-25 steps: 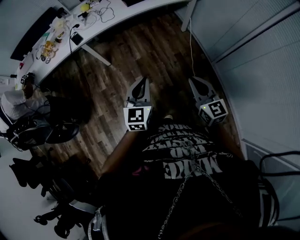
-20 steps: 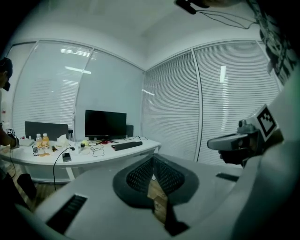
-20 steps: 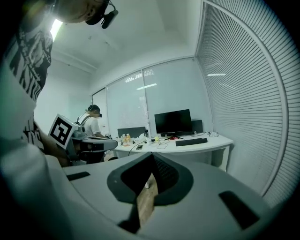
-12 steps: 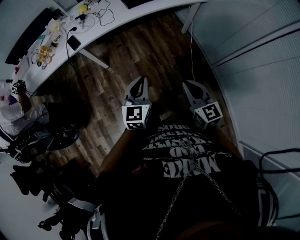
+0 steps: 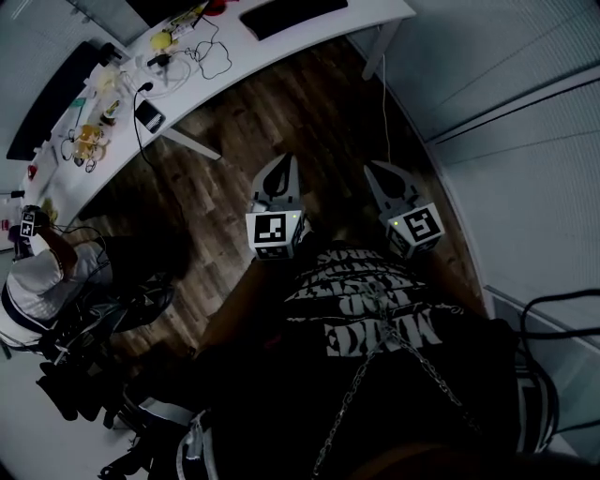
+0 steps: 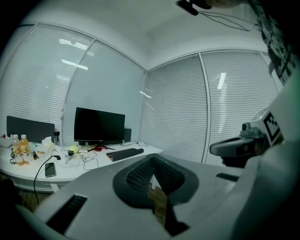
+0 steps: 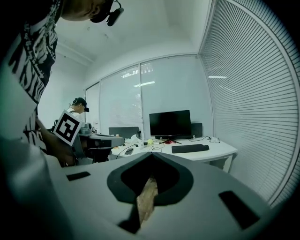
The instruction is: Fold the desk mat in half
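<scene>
While you are standing on the wooden floor, well apart from the white desk, you are holding both grippers up in front of your chest. Left gripper: jaws pressing fully together, nothing between them, only floor showing through the slit. Right gripper: jaws likewise meeting tip to tip, carrying nothing. Both are pointing toward 12 o'clock, side by side and apart from each other. The desk mat is lying as a long dark shape on the desk at 12 o'clock, near the black monitor; it is probably rolled up, though the dim views are not settling that. Neither gripper is touching it. A phone and loose cables are sitting on the desk toward 11 o'clock. Another person is sitting at 9 o'clock.
</scene>
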`<control>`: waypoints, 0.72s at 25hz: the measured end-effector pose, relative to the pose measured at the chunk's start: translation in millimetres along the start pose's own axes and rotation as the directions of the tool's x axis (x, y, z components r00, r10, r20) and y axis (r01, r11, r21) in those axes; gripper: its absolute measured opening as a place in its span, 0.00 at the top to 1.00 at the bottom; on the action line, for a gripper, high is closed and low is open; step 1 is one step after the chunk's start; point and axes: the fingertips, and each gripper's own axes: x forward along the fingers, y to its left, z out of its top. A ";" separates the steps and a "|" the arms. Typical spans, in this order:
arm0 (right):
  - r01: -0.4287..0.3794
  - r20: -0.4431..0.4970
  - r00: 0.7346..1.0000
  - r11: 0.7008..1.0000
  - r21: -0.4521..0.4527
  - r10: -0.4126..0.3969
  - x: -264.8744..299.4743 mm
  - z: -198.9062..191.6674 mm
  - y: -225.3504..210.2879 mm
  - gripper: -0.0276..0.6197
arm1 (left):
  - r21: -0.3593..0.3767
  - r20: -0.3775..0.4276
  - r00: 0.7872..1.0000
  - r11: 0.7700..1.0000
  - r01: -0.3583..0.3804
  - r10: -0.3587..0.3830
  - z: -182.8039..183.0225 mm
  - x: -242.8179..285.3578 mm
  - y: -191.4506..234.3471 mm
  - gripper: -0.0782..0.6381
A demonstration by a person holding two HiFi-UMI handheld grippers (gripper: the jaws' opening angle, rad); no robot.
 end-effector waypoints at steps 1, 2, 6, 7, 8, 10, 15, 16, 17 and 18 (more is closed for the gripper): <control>-0.004 0.001 1.000 1.000 -0.012 0.004 8.6 1.3 0.7 0.96 | 0.001 0.003 1.000 1.000 -0.002 0.002 0.7 2.6 9.5 0.88; -0.004 0.002 1.000 1.000 -0.015 0.004 16.6 2.3 0.4 0.96 | 0.005 0.004 1.000 1.000 -0.005 0.005 0.8 5.1 18.9 0.88; 0.002 0.011 1.000 1.000 0.004 -0.002 45.3 8.6 0.3 0.96 | -0.011 0.032 0.999 1.000 -0.022 0.022 3.5 14.5 51.2 0.88; 0.000 0.011 1.000 1.000 0.009 0.000 51.4 9.5 1.6 0.96 | -0.024 0.039 0.999 0.999 -0.031 0.032 5.0 16.2 59.4 0.88; 0.001 0.007 1.000 1.000 0.016 -0.001 55.5 10.1 3.2 0.96 | -0.038 0.047 0.998 0.999 -0.039 0.041 7.5 16.6 66.6 0.88; 0.002 -0.009 1.000 1.000 0.020 -0.002 56.8 14.4 8.9 0.96 | -0.062 0.066 0.997 0.997 -0.045 0.049 15.4 10.9 75.0 0.88; -0.011 -0.013 1.000 1.000 -0.011 0.011 67.0 22.3 10.7 0.96 | -0.098 0.064 0.996 0.994 -0.052 0.058 13.6 14.0 89.4 0.88; -0.012 -0.018 1.000 1.000 -0.015 0.011 69.2 19.8 8.3 0.96 | -0.103 0.050 0.997 0.993 -0.053 0.058 8.6 17.2 90.5 0.88; -0.011 -0.027 1.000 1.000 -0.017 0.010 70.2 16.5 5.7 0.96 | -0.103 0.035 0.998 0.993 -0.051 0.055 5.5 19.1 90.1 0.88; -0.009 -0.036 0.999 1.000 -0.015 0.008 70.5 14.1 2.9 0.96 | -0.100 0.023 0.999 0.994 -0.046 0.049 5.0 20.0 88.6 0.88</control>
